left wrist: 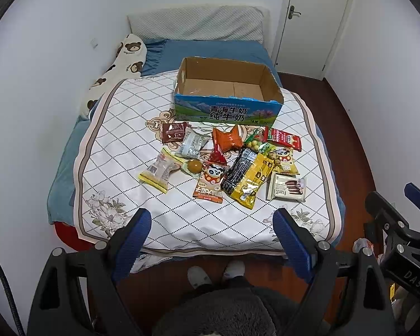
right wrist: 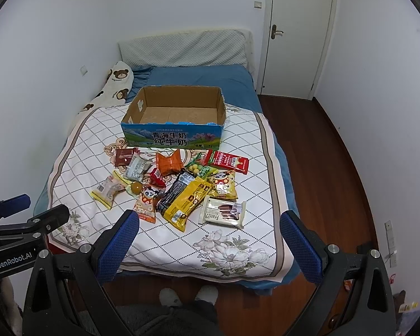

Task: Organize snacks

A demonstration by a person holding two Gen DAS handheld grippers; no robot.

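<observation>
An empty cardboard milk box [left wrist: 268, 82] [right wrist: 219, 103] with a blue printed front stands on the bed. In front of it lies a pile of several snack packets, among them a white wafer pack [left wrist: 287, 188] [right wrist: 222, 212], a yellow bag [left wrist: 252, 180] [right wrist: 189, 203], an orange bag [left wrist: 227, 139] [right wrist: 168, 163] and a red pack [left wrist: 283, 137] [right wrist: 229, 161]. My left gripper [left wrist: 212, 215] is open and empty, above the bed's near edge. My right gripper [right wrist: 209, 218] is open and empty, also short of the pile. Each gripper shows at the edge of the other's view.
A white quilted cover [left wrist: 120, 151] [right wrist: 238, 249] lies over a blue sheet. A bear-print pillow [left wrist: 120, 64] lies at the left by the wall. A white door [right wrist: 296, 30] and dark wood floor [right wrist: 322, 154] are on the right. The person's slippered feet [left wrist: 215, 273] stand at the bed's foot.
</observation>
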